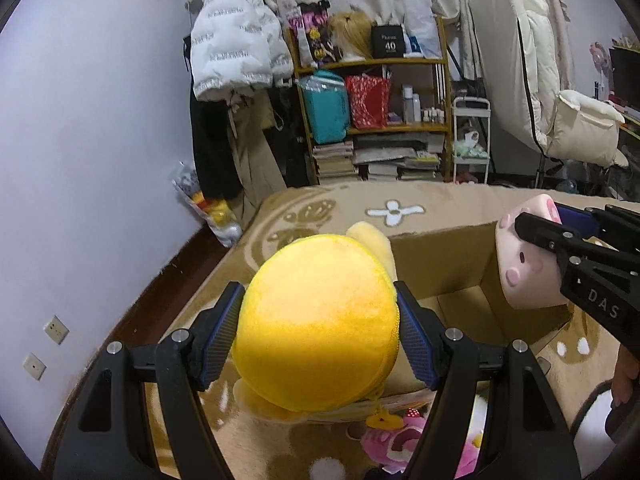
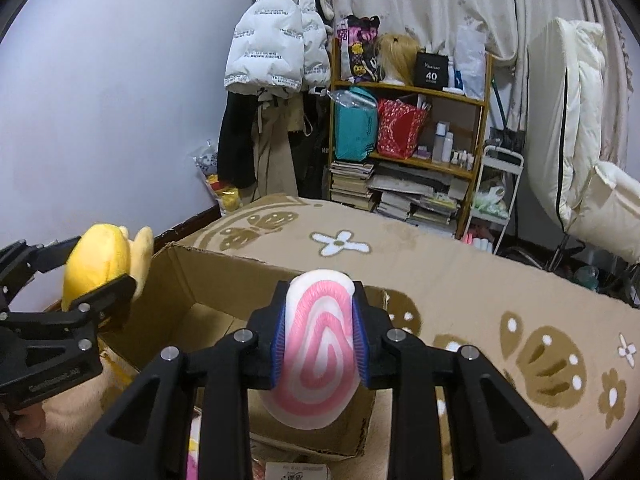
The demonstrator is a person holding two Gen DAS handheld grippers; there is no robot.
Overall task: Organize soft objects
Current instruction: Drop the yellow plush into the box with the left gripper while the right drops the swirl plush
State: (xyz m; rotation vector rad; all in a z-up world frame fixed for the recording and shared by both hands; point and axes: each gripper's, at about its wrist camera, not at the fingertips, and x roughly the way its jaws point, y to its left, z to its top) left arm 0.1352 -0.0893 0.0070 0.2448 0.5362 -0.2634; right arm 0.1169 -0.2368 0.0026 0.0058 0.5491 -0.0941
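My left gripper [image 1: 320, 330] is shut on a yellow plush toy [image 1: 316, 320] and holds it above the near left part of an open cardboard box [image 1: 440, 256]. It also shows in the right wrist view [image 2: 100, 264]. My right gripper [image 2: 320, 328] is shut on a white soft toy with a pink spiral [image 2: 316, 356], held over the box [image 2: 216, 280]. In the left wrist view that toy [image 1: 524, 256] shows pink paw marks, at the box's right wall.
The box stands on a beige bed cover with flower patterns [image 2: 480, 280]. A pink plush [image 1: 384, 440] lies below the left gripper. A wooden shelf [image 1: 372, 112], hanging coats [image 1: 236, 40] and a white chair [image 1: 560, 100] stand beyond the bed.
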